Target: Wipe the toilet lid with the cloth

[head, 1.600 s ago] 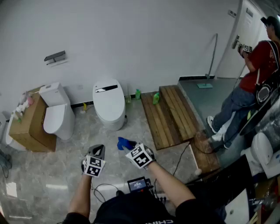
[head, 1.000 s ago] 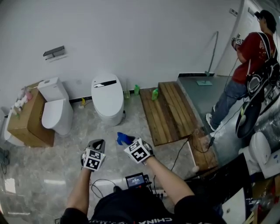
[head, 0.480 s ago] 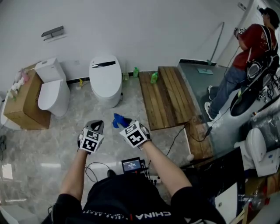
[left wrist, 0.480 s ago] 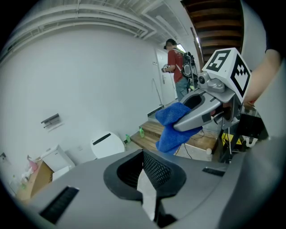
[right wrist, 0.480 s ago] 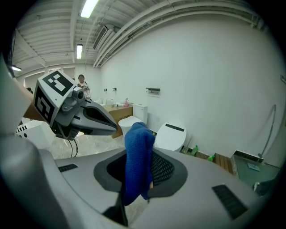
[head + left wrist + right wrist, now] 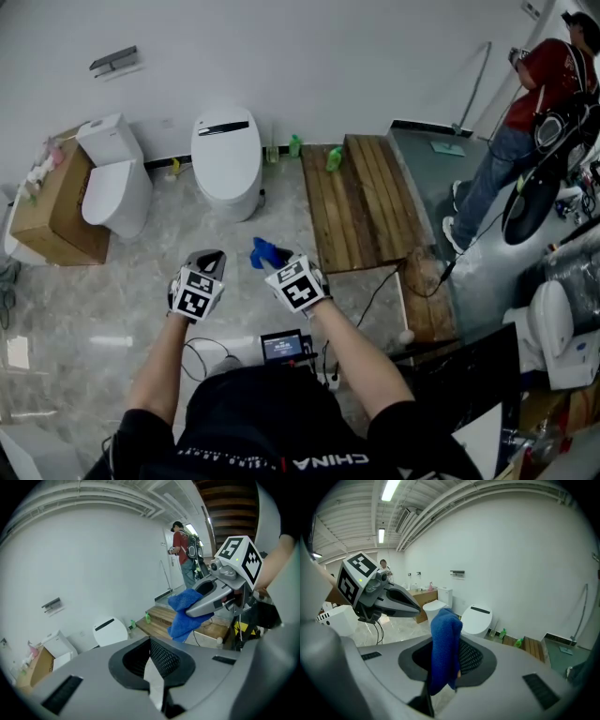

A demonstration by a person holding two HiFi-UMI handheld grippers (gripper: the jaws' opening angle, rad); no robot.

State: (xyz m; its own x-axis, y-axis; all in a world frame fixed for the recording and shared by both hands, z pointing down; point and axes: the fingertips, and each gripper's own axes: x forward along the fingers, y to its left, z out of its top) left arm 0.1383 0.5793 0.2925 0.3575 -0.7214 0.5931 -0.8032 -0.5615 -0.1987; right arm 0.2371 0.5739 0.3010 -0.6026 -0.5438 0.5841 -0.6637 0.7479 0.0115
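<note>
The blue cloth is pinched in the jaws of the right hand-held gripper and is held above the floor, well apart from the closed toilet lid at the far wall. The left hand-held gripper, pressed together on nothing, is held just left of it. A 2nd toilet is seen further left.

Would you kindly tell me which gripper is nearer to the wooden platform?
Right. The right gripper, jaws shut on the blue cloth, hangs just left of the wooden platform, by its near corner. The left gripper is farther left, on the right gripper's far side.
</note>
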